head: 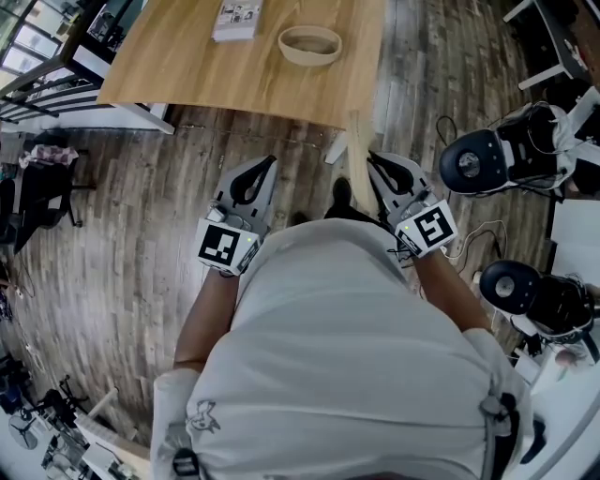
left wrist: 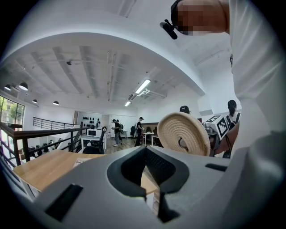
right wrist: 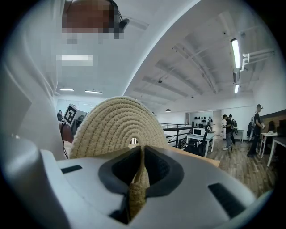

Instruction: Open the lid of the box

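Head view looks down on the person's shoulders, with both grippers held over the wooden floor (head: 112, 253) in mid-frame. The woven lid (head: 360, 155) shows only edge-on there, as a thin tan strip rising from the right gripper (head: 377, 161) toward the top of the frame. The box (head: 309, 45), a round woven basket now uncovered, sits on the wooden surface (head: 187, 56) at the top centre, well apart from both grippers. A white booklet (head: 234, 19) lies just to its left.

Right gripper view shows what the head view cannot. The right gripper (right wrist: 140, 150) has its jaws clenched on the rim of the lid (right wrist: 117, 129). The coiled disc stands upright and fills the centre-left of the frame, its edge pinched in the narrow slot between the pads.

Left gripper view gives the left gripper (left wrist: 145, 150) with its jaws pressed together on nothing. The lid (left wrist: 183, 133) appears face-on at right of centre, beyond and clear of those jaws, and part of the surface (left wrist: 44, 167) shows at lower left.
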`<state>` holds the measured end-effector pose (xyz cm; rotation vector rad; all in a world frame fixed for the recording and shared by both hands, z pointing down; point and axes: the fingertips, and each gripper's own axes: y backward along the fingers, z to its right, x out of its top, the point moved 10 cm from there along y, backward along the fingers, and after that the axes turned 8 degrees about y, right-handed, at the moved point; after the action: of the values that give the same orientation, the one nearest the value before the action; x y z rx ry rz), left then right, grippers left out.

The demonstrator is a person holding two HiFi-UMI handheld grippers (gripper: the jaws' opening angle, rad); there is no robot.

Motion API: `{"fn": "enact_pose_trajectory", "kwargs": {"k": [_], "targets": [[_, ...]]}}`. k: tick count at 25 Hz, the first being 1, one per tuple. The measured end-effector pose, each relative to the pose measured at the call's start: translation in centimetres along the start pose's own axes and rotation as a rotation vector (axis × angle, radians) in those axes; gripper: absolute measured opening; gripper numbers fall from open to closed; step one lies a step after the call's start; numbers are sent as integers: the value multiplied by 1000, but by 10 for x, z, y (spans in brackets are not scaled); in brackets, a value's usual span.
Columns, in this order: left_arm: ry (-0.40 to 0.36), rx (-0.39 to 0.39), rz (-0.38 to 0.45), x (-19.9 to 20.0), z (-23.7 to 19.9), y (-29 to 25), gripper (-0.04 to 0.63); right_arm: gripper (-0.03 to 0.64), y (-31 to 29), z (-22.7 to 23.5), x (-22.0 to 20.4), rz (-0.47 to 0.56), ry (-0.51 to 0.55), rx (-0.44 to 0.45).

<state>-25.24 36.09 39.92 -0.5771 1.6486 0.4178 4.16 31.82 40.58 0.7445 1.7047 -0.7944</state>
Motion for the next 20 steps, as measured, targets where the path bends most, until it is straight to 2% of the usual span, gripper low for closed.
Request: {"fn": "enact_pose_trajectory", "kwargs": {"k": [15, 20], "targets": [[-11, -8, -5, -1, 0, -16, 6, 32, 2, 6, -8, -3, -9, -19], [6, -13, -9, -5, -3, -22, 6, 32, -2, 12, -12, -7, -10, -19]]}}
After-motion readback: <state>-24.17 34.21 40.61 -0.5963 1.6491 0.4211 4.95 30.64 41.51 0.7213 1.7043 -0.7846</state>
